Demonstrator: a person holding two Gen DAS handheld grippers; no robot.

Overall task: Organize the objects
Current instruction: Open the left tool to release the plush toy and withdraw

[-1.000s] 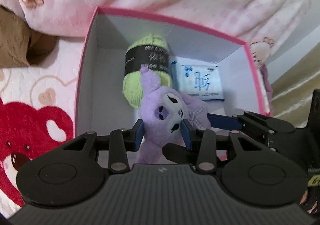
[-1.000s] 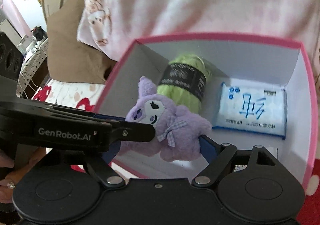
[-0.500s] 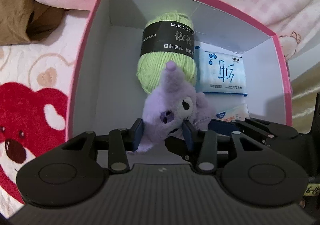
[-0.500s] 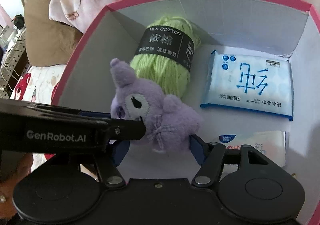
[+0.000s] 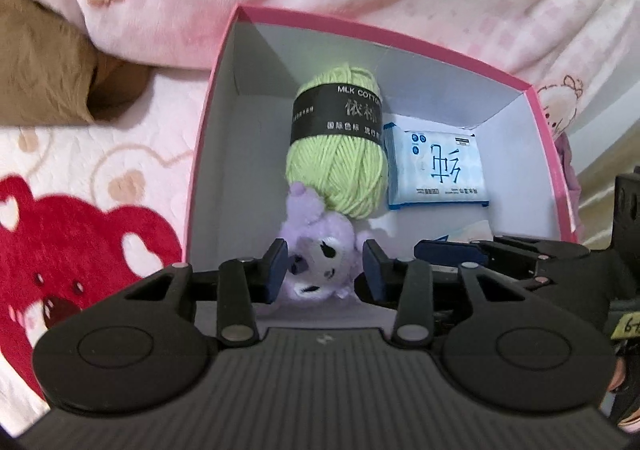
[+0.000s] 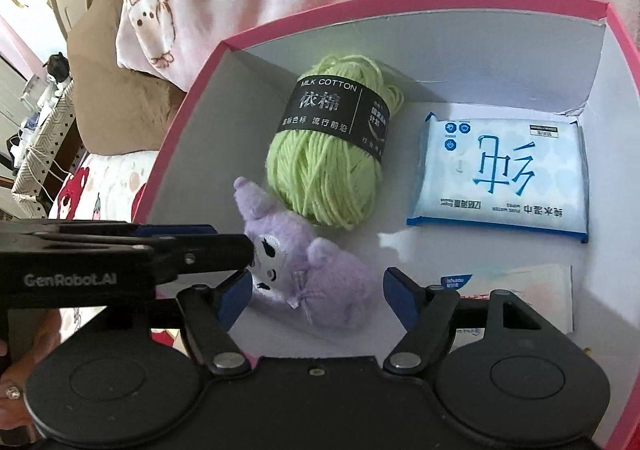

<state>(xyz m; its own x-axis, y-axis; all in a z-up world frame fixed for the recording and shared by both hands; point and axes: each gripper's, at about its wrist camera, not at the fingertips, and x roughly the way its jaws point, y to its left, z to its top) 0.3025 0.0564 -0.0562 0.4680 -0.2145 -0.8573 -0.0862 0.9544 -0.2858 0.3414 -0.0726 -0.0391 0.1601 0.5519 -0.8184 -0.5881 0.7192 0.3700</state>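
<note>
The left gripper pinches the fuzzy purple plush (jaws just closing); right gripper gapes around it, yarn ball at twelve o'clock.

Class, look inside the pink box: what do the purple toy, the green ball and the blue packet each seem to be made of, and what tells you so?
Purple toy: soft plush fabric, shown by its fuzzy matte pile.
Green ball: yarn, shown by its wound strands; its band reads "MILK COTTON".
Blue packet: probably thin plastic film, judging by its slight sheen and crimped edges.
</note>
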